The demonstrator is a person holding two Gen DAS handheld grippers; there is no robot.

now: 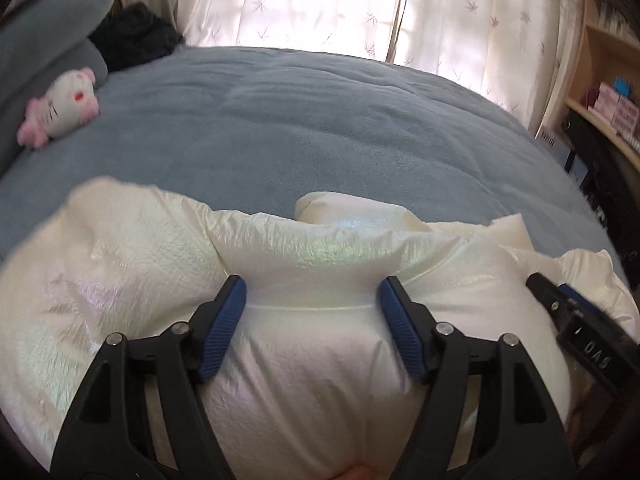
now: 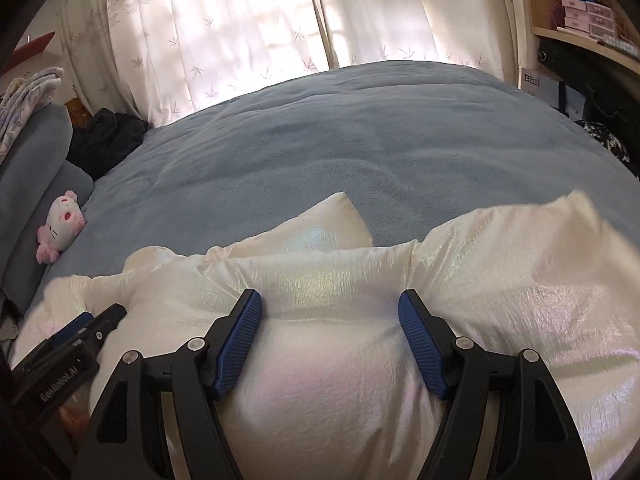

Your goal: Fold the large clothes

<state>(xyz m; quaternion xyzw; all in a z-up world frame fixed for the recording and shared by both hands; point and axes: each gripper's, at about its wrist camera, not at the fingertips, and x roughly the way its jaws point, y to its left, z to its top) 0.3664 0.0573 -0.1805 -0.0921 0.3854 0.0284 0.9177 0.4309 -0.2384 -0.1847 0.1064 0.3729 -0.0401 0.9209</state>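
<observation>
A puffy white, shiny garment lies bunched at the near edge of a blue-covered bed. My left gripper is open, its blue-padded fingers straddling a bulge of the fabric. My right gripper is open too, its fingers pressed on either side of another bulge of the same garment. The right gripper shows at the right edge of the left wrist view; the left gripper shows at the lower left of the right wrist view. A folded corner of the garment pokes out toward the bed's middle.
A pink and white plush toy lies at the left by grey pillows. Dark clothing sits in the far left corner. Patterned curtains hang behind the bed. Shelves with boxes stand at the right.
</observation>
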